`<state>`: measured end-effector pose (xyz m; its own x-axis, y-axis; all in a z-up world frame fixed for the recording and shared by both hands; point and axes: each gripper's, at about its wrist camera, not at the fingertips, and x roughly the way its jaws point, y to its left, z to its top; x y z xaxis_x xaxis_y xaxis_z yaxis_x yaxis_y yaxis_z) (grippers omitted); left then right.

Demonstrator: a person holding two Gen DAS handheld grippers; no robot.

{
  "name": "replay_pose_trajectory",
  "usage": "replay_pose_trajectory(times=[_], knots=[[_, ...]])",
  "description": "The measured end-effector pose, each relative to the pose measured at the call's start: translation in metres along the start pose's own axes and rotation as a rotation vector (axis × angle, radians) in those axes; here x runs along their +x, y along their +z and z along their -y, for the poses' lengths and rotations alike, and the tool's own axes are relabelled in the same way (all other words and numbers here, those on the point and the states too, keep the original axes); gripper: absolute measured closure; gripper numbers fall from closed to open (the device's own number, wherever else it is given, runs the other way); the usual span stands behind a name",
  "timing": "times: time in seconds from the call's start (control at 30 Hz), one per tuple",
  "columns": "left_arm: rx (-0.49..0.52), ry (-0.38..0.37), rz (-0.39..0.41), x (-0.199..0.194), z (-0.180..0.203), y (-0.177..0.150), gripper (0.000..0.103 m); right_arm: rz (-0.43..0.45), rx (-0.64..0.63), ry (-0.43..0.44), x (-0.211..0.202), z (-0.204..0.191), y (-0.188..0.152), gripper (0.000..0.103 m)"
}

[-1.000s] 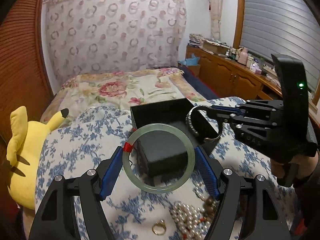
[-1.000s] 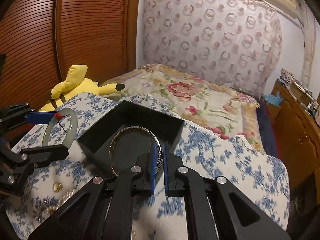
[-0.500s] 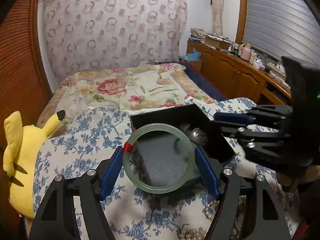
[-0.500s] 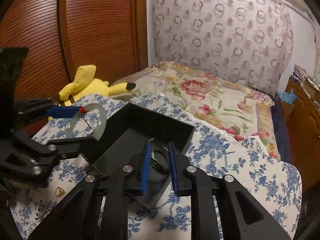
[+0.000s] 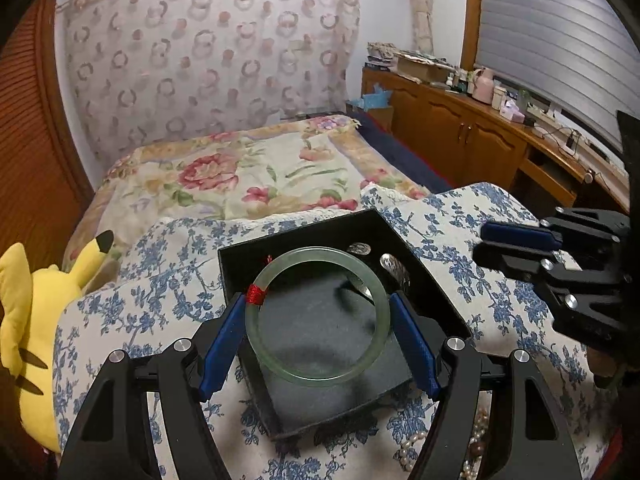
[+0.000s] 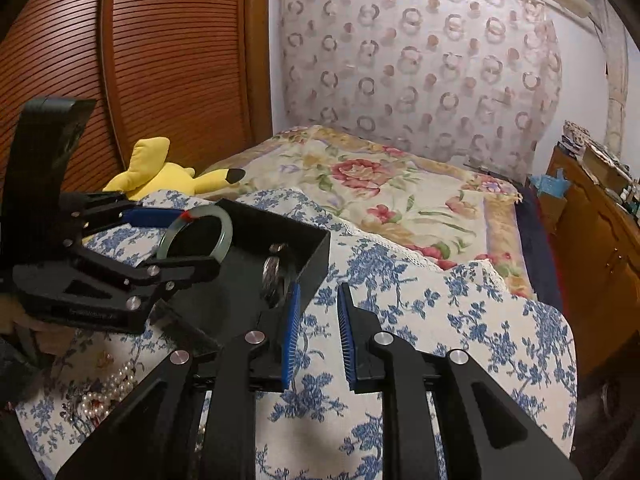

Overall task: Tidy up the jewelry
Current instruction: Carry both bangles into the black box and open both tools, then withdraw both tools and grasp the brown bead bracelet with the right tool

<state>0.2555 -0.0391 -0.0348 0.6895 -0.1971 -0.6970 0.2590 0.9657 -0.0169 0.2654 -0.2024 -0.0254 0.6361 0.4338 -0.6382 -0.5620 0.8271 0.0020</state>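
My left gripper (image 5: 320, 332) holds the jade bangle (image 5: 317, 316) across its width, hovering over the black box (image 5: 424, 256) on the blue-flowered cloth (image 5: 160, 264); not yet set down. Silver bracelet (image 5: 394, 268) already lies in the box, at its far right wall. My right gripper (image 6: 316, 332) stands narrowly apart and empty, just right of the box. Left to do, I judge: pearls (image 6: 108, 388) heaped on the cloth, near side.
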Motion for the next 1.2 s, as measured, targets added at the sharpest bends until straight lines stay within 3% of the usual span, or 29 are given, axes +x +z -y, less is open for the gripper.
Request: replay_pose_trajectory(times=[0.37, 0.47, 0.6, 0.9, 1.2], knots=[[0.023, 0.014, -0.014, 0.008, 0.005, 0.002, 0.031, -0.023, 0.034, -0.014, -0.013, 0.003, -0.022, 0.082], [0.023, 0.016, 0.01, 0.0, 0.005, 0.003, 0.022, -0.029, 0.046, -0.021, -0.018, 0.003, -0.027, 0.082], [0.014, 0.022, 0.045, -0.024, 0.001, -0.001, 0.022, -0.022, 0.058, -0.029, -0.03, -0.001, -0.035, 0.082], [-0.034, 0.036, 0.032, -0.074, -0.015, -0.06, 0.022, -0.02, 0.08, -0.008, -0.058, -0.022, -0.073, 0.082], [-0.066, 0.04, -0.003, -0.097, -0.021, -0.118, 0.022, -0.073, 0.067, 0.058, -0.061, -0.053, -0.1, 0.082]])
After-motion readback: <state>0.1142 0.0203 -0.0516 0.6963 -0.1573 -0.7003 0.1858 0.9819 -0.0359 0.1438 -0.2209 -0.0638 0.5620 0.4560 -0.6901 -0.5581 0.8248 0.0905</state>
